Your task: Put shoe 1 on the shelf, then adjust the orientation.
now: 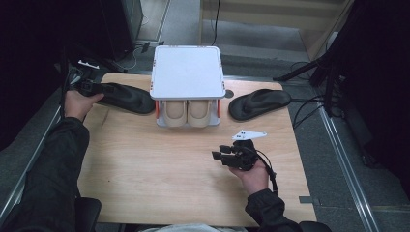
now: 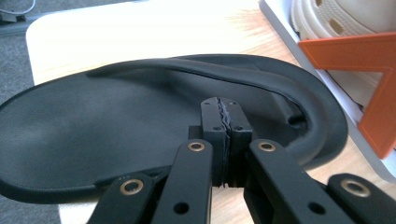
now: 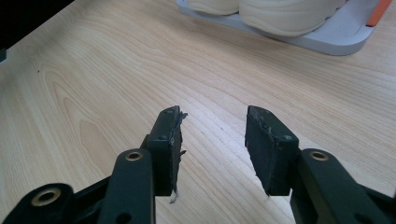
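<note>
Flip-flop (image 2: pixel 116 126) lies flat, lengthwise toward shoe rack (image 2: pixel 378 116).

Both arms of the person were covered by dark, almost black jacket sleeves, with the cuffs ending at the wrists. The left gripper (image 2: pixel 223 122) was matte black plastic; its two arms carried brass-coloured rivets and small screw holes, and its pads had a toothed edge. The right gripper (image 3: pixel 212 135) had the same black arms and brass rivets, but the pads (image 3: pixel 268 140) looked worn and frayed. On its top sat a pale grey three-cornered plate (image 1: pixel 249 135), and a black cable (image 1: pixel 268 166) ran from it.
</note>
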Demonstrator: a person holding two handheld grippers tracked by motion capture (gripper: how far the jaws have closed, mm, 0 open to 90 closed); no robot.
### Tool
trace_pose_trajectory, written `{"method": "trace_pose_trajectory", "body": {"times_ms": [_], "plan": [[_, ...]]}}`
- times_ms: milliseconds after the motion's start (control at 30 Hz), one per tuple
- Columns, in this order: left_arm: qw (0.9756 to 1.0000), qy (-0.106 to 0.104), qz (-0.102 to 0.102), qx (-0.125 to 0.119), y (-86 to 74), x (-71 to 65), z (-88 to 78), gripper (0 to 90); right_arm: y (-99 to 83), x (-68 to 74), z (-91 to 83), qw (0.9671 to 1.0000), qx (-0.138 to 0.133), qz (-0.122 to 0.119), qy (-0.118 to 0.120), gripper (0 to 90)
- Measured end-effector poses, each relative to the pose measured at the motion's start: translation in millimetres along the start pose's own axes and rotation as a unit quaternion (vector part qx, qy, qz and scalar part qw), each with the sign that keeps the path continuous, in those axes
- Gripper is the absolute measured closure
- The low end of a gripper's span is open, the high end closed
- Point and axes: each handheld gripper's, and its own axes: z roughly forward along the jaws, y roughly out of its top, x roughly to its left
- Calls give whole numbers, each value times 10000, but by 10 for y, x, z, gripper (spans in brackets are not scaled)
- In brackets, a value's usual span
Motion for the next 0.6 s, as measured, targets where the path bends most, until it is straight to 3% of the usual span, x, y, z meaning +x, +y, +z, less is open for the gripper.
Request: {"method": "trace_pose_trajectory", "body": {"times_ms": [267,467,600], "plan": [[9995,57,-54,317,-57,44,128,900,-9,9,15,10000,49,-30,5,570],[9995,-5,-116,297,-101,35,114,900,-8,5,12,10000,38,3,16,570],[9994,-17,-31,356,-151,-13,75,900,-7,13,24,10000,61,-22,25,570]]}}
